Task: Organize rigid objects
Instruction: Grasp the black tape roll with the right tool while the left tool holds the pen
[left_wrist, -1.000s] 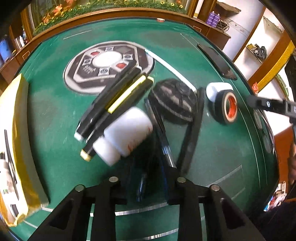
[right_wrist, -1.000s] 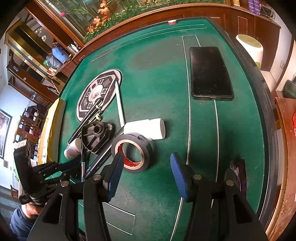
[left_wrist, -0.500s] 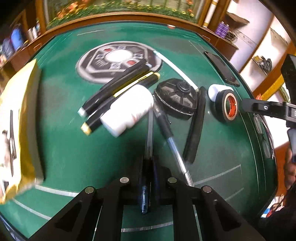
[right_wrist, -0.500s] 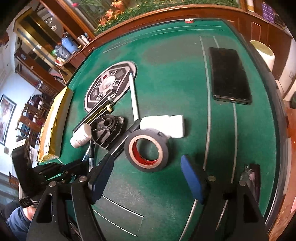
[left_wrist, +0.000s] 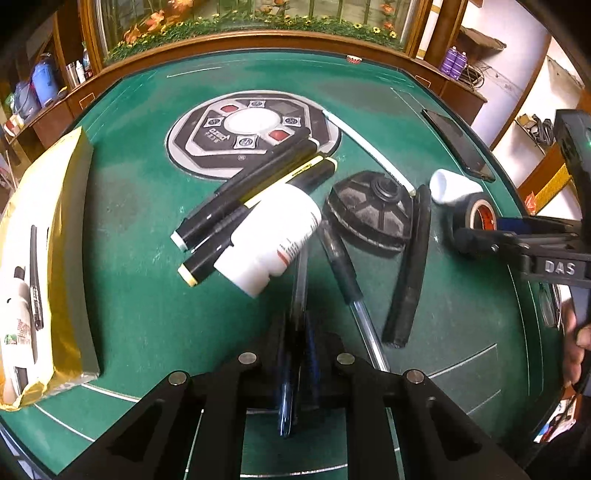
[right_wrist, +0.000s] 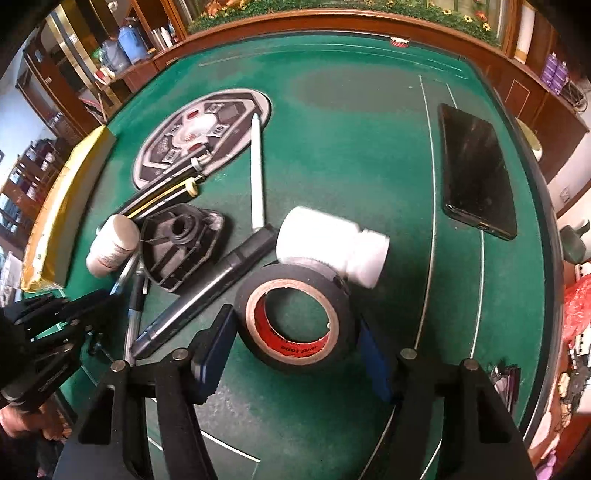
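Note:
My left gripper is shut on a clear pen with a dark cap, whose far end lies by a white bottle. A second pen, a long black marker, two black markers and a black ribbed cap lie around it. My right gripper straddles a black tape roll lying flat on the felt. Its jaws are closing, and the blue pads stand close on both sides of the roll. Behind the roll lies another white bottle.
A gold box holding a bottle and pens sits at the left of the green table. A black phone lies at the far right, and a thin white pen beside the round emblem. A wooden rail rims the table.
The left jaws have shut on the clear pen. The right gripper has moved forward and down, so the tape roll now sits between its pads.

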